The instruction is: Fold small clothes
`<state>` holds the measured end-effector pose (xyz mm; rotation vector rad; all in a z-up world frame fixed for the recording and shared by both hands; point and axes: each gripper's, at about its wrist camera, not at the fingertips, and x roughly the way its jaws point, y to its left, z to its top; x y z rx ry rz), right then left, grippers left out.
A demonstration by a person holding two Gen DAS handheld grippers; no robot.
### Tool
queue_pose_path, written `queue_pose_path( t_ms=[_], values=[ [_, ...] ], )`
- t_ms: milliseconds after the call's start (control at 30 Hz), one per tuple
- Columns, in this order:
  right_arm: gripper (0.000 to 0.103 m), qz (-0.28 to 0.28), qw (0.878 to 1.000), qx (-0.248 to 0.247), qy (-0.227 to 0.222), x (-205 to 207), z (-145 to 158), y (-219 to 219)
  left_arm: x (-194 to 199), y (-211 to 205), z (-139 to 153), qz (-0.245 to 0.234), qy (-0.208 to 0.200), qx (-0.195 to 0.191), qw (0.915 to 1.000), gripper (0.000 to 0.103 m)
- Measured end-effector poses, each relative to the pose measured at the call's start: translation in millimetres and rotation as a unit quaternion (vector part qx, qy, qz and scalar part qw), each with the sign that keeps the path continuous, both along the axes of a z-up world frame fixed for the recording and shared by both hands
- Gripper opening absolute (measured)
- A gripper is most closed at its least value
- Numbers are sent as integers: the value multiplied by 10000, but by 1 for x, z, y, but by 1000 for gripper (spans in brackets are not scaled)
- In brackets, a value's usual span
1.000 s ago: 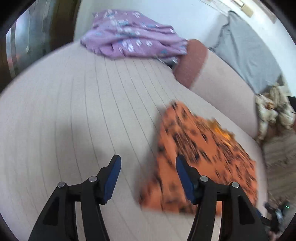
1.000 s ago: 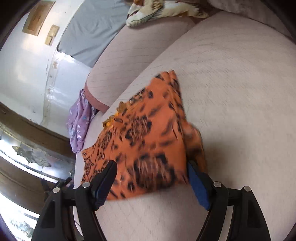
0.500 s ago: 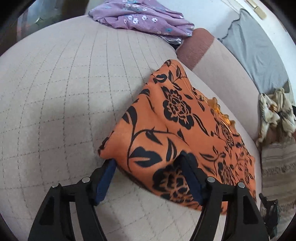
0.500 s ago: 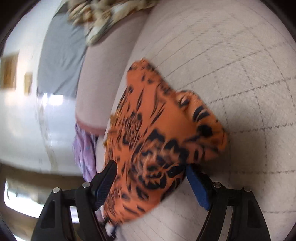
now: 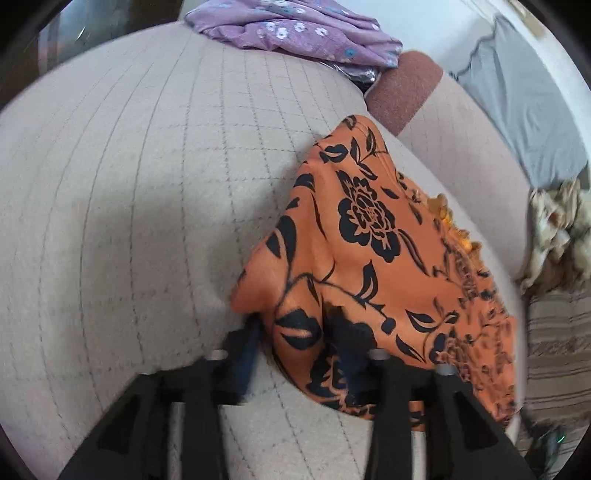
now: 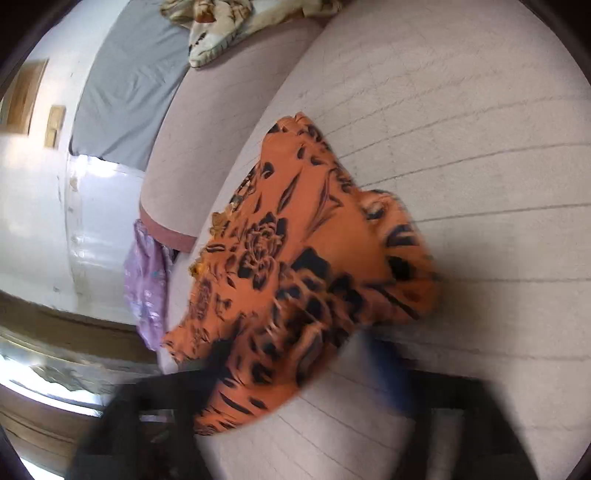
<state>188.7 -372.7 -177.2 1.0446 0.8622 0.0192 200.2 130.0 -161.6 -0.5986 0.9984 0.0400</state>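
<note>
An orange garment with black flowers lies on the beige quilted sofa seat. My left gripper straddles its near left corner; the jaws have narrowed around the cloth, which bunches up between them. In the right wrist view the same garment fills the middle, with a corner raised. My right gripper is blurred; its jaws stand apart on either side of the near edge, and the cloth drapes over the left finger.
A purple flowered garment lies at the far end of the seat. A grey cloth hangs over the backrest. A cream patterned cloth lies at the right. A wooden frame borders the sofa.
Both grippers moved onto the orange garment's near corners. The left jaws have closed in on the cloth, lifting and bunching it. The right gripper is in motion and blurred.
</note>
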Motion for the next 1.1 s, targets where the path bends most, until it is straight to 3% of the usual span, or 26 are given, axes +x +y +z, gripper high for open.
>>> queue_pose_path(
  t_ms=[33, 167, 433, 467, 500, 533, 567, 700, 833, 967, 1033, 1100],
  values=[
    [90, -161, 9998, -114, 34, -12, 1, -3, -3, 1, -1, -14, -67, -88, 9999, 62],
    [90, -665, 9978, 26, 40, -35, -5, -23, -11, 2, 4, 58, -212, 284, 9994, 69],
    [90, -487, 9985, 169, 197, 19, -10, -19, 10, -1, -1, 214, -150, 413, 9988, 74],
    [83, -451, 9986, 60, 259, 27, -10, -17, 15, -1, -2, 193, -128, 482, 9986, 74],
    [75, -360, 9988, -82, 307, 38, -10, -15, 18, -2, -2, 149, -74, 581, 9982, 60],
    [48, -238, 9985, -293, 408, 46, -9, -12, 22, -4, -2, 94, -1, 734, 9973, 37],
    [26, -107, 9980, -391, 475, 52, -10, -12, 27, -3, -2, -137, 36, 656, 9977, 21],
    [16, 345, 9978, -359, 434, 63, -7, -12, 37, -4, 8, -391, 100, 602, 9974, 18],
    [14, 548, 9979, -342, 23, 61, 28, -10, 30, -3, 48, -460, -273, 509, 9973, 17],
    [13, 810, 9952, -429, -351, 49, 71, -8, 0, -6, 92, -654, -617, 500, 9947, 17],
    [13, 906, 9939, -448, -436, 32, 85, -8, -21, -4, 97, -715, -645, 504, 9941, 18],
    [13, 935, 9941, -327, -447, -2, 86, -13, -47, 2, 84, -750, -521, 443, 9948, 20]
  ],
)
